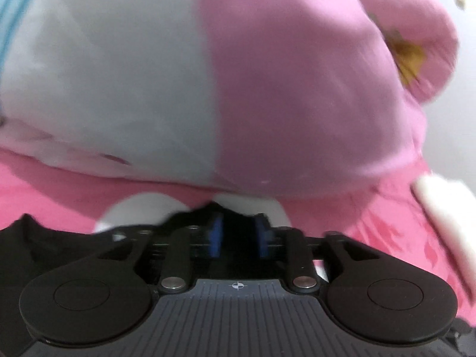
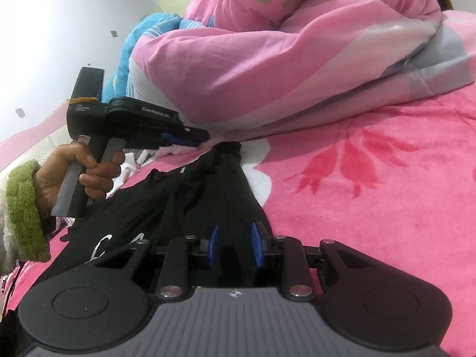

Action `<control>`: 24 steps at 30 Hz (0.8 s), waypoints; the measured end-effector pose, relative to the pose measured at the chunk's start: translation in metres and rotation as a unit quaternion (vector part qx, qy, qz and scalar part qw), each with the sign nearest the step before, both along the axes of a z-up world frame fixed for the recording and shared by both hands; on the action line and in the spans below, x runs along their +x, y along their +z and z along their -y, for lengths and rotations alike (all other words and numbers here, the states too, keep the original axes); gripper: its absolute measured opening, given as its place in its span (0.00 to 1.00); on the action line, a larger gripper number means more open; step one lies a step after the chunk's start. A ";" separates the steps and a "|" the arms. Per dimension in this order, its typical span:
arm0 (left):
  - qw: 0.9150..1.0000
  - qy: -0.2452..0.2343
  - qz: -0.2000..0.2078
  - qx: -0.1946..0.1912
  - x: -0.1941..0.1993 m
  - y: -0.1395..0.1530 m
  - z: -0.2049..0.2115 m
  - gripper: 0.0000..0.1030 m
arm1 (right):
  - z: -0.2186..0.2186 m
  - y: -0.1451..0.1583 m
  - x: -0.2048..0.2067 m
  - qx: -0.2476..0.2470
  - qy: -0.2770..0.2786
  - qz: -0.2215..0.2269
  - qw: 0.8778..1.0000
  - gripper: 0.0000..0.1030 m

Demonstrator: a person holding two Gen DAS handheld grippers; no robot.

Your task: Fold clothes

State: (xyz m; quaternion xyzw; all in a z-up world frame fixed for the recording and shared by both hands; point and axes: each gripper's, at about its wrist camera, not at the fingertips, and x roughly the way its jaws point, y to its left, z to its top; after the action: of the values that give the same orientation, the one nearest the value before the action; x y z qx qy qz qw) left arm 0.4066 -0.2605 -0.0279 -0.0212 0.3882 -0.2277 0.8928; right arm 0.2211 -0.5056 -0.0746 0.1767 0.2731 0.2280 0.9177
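The right gripper [image 2: 236, 245] is seen with its blue-padded jaws set a little apart, and black cloth fills the gap between them; whether the pads press on that cloth cannot be told from the right wrist view. The left gripper [image 1: 238, 235] shows its blue pads standing apart over a dark fold of cloth; no clamping is visible, and the picture is blurred, so the jaws are read as released.

The cloth belongs to a black garment with white lettering [image 2: 178, 202], which is spread flat on a bright pink bedsheet printed with darker pink flowers and white patches [image 2: 372, 184]. It runs from under the right gripper away toward the far bedding, where its narrow far end is bunched just beside the left gripper's tip. In the left wrist view, part of the same garment is seen at the lower left, lying on the sheet.

The left gripper is held by a hand [image 2: 89, 175] wrapped around its grey handle, with a fuzzy green sleeve cuff [image 2: 25, 211] at the wrist.

Beyond the garment, a bulky pink and pale grey quilt [image 2: 282, 68] is heaped on the bed, with a blue patterned blanket [image 2: 139, 41] tucked behind it near a white wall [image 2: 59, 15].
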 end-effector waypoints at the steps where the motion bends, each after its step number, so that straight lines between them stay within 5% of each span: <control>1: 1.000 -0.006 0.005 0.012 -0.002 -0.002 0.008 0.41 | 0.000 0.000 0.000 0.000 0.000 0.000 1.000 0.25; 5: 0.999 -0.009 0.003 0.031 0.001 -0.011 0.032 0.41 | 0.000 0.000 0.000 0.001 0.000 0.000 1.000 0.25; 7: 1.000 -0.010 -0.005 0.021 0.003 -0.015 0.037 0.15 | 0.000 0.000 0.000 0.001 0.000 0.000 1.000 0.26; 10: 0.999 0.009 -0.021 -0.040 0.009 -0.016 0.029 0.04 | 0.000 0.000 0.000 0.001 -0.001 0.000 1.000 0.26; 14: 0.984 0.050 -0.057 -0.160 0.020 -0.026 0.001 0.04 | 0.000 0.000 0.000 0.001 -0.002 -0.001 1.000 0.26; 19: 0.956 0.074 -0.090 -0.269 0.024 -0.044 -0.028 0.06 | 0.000 0.000 0.000 0.004 -0.003 -0.002 1.000 0.26; 24: 0.949 0.072 -0.098 -0.289 0.016 -0.038 -0.051 0.12 | 0.003 -0.002 0.000 0.014 -0.008 -0.007 1.000 0.25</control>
State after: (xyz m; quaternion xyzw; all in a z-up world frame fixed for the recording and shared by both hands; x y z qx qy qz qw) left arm 0.4231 -0.2093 -0.0659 -0.3291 0.3889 -0.2618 0.8197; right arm 0.2215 -0.5083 -0.0763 0.1929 0.2747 0.2231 0.9152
